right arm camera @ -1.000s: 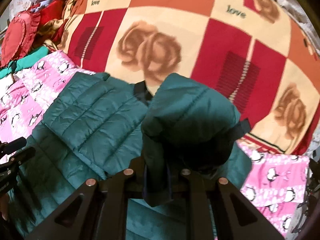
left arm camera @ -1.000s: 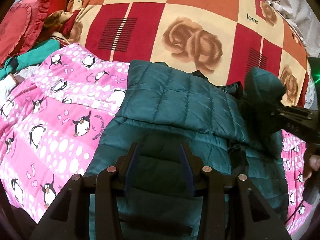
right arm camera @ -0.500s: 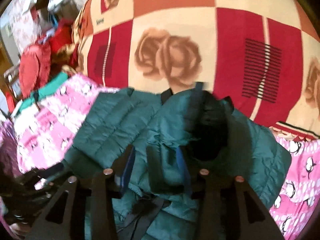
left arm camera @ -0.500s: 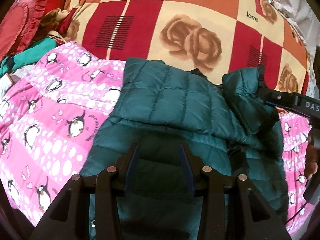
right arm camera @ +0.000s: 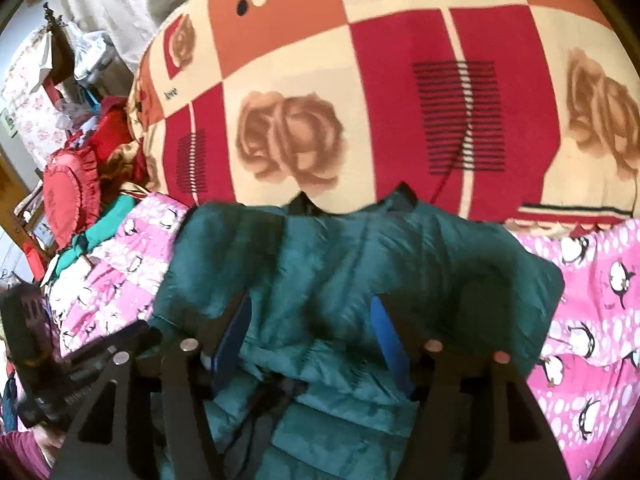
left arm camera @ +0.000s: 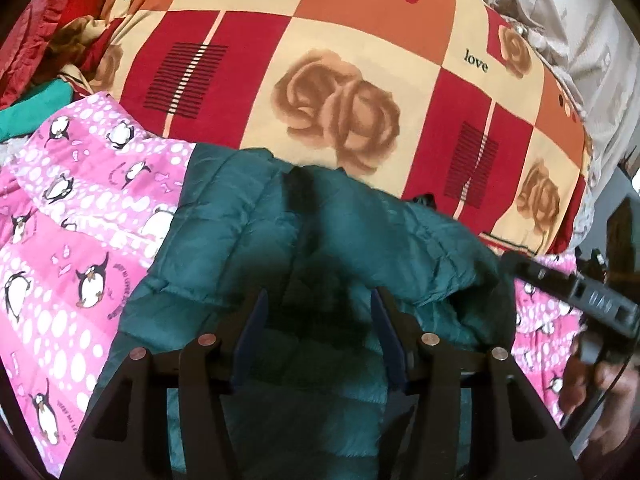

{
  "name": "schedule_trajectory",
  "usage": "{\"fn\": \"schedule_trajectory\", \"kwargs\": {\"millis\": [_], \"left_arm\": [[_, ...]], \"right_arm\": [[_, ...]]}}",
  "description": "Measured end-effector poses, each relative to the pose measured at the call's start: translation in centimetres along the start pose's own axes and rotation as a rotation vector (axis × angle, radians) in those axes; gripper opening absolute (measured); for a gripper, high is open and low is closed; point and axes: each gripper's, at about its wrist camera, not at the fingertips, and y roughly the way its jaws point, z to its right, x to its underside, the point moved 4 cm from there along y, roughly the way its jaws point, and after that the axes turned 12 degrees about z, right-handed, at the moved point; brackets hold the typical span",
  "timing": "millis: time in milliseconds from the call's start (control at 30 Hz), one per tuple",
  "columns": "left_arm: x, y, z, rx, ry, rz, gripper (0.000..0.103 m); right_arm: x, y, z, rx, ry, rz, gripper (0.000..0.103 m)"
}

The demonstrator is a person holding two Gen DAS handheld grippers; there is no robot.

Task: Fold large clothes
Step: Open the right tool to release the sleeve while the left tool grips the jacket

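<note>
Jacket (left arm camera: pixel 328 240) under both hand-held grippers (fingers spread)

A pink penguin-print quilt (left arm camera: pixel 76 240) is being seen spread left of the jaws, and a red-and-cream rose blanket (left arm camera: pixel 340 92) is lying ahead of them. A red heart cushion (right arm camera: pixel 70 196) is being propped far left.

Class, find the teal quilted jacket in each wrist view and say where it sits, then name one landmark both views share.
Left wrist view: the teal quilted jacket fills the lower centre, beyond the open left hand-held gripper.
Right wrist view: it fills the lower centre, beyond the open right hand-held gripper.
Shared landmark: the rose-patterned blanket behind it; pink penguin bedding lies beside it.
</note>
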Motion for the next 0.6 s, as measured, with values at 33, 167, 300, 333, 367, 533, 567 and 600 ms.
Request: {"fn": "schedule_trajectory", "kwargs": {"millis": [33, 167, 300, 333, 367, 533, 567, 600], "left_arm": [[-0.3, 0.1, 0.0, 0.005, -0.008, 0.005, 0.033], [-1.8, 0.8, -0.3, 0.012, -0.068, 0.033, 0.043], [-3.1, 3.1, -1.0, -0.063, -0.082, 0.051, 0.046], [-3.2, 3.6, -1.1, -0.074, -0.079, 0.047, 0.046], [-3.2, 4.5, -1.2, -0.094, -0.074, 0.038, 0.045], [-3.2, 7.4, -0.6, -0.090, -0.047, -0.016, 0.001], [-3.3, 7.6, -0.2, -0.100, -0.012, -0.022, 0.000], [-3.4, 7.6, 0.1, -0.100, 0.005, -0.018, 0.000]], "right_arm": [[0.1, 0.0, 0.4, 0.006, 0.007, 0.000, 0.065], [0.0, -0.4, 1.7, 0.012, 0.043, 0.015, 0.065], [-0.5, -1.5, 2.8, 0.027, 0.042, 0.037, 0.075], [-0.7, -2.0, 3.3, 0.037, 0.043, 0.044, 0.079], [-0.8, -2.3, 3.6, 0.043, 0.046, 0.049, 0.080], [-1.5, -4.5, 5.8, 0.085, 0.080, 0.079, 0.080], [-1.5, -4.8, 6.3, 0.096, 0.085, 0.081, 0.080], [-1.5, -5.0, 6.7, 0.108, 0.088, 0.079, 0.081]]}}
